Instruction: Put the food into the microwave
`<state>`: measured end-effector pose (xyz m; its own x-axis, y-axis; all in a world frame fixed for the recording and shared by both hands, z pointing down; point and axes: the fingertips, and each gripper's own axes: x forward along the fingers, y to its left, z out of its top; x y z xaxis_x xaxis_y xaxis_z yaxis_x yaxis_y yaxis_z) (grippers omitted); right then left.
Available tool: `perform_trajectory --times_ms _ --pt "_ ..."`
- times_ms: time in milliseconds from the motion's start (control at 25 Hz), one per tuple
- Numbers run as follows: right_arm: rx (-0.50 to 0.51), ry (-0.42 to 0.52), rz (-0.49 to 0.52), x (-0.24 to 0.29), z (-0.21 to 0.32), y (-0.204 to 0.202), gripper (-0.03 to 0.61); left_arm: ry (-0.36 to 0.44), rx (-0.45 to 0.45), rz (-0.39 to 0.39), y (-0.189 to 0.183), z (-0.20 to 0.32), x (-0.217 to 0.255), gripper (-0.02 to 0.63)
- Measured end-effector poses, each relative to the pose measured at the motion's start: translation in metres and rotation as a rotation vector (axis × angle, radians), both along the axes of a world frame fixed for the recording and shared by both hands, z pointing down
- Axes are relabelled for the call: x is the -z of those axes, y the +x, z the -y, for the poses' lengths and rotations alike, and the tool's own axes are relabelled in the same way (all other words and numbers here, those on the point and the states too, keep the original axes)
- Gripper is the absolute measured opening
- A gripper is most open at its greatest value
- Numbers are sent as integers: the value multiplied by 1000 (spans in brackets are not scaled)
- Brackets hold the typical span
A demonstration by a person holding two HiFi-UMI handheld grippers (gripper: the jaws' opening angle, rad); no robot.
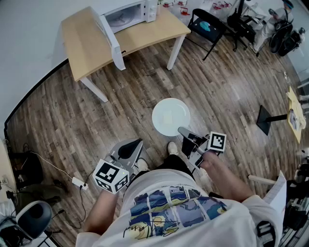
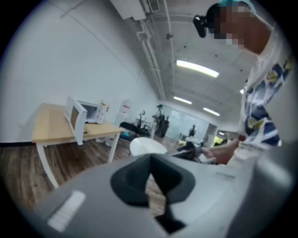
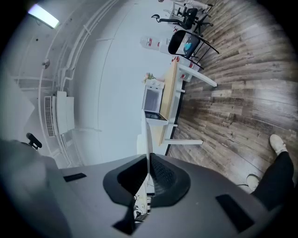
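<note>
A white plate [image 1: 170, 116] carries a pale square piece of food [image 1: 167, 118] above the wood floor. My right gripper [image 1: 181, 130] is shut on the plate's near rim. In the right gripper view the plate [image 3: 148, 139] shows edge-on as a thin white line between the jaws. The white microwave [image 1: 126, 14] stands on the far wooden table [image 1: 91, 46], its door [image 1: 109, 37] swung open; it also shows as the microwave [image 3: 152, 99] and the microwave [image 2: 89, 112]. My left gripper [image 1: 130, 146] hangs shut and empty at the lower left, beside the person's leg.
A black folding chair [image 1: 207, 26] stands right of the table. A cable and power strip [image 1: 77, 182] lie on the floor at the left, near a rolling chair [image 1: 30, 217]. A black stand base [image 1: 268, 118] sits at the right.
</note>
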<state>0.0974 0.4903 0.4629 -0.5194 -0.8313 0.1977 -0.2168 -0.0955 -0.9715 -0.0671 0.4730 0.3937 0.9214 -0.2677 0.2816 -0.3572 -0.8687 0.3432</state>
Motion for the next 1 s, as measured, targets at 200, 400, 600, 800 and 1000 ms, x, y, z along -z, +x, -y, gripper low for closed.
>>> perform_trajectory --times_ms 200,400,600,800,1000 --pt "-28 1 24 4 9 -34 15 1 -4 -11 -38 12 -1 8" --pt "-30 -3 21 6 32 -36 15 14 2 -44 -40 38 5 8" --pt "-12 -3 8 2 82 -15 15 32 33 -30 -25 81 11 8" --pt "26 11 30 6 152 11 15 50 54 3 -1 135 24 8" --pt "42 14 50 3 209 41 15 60 95 19 22 183 29 8"
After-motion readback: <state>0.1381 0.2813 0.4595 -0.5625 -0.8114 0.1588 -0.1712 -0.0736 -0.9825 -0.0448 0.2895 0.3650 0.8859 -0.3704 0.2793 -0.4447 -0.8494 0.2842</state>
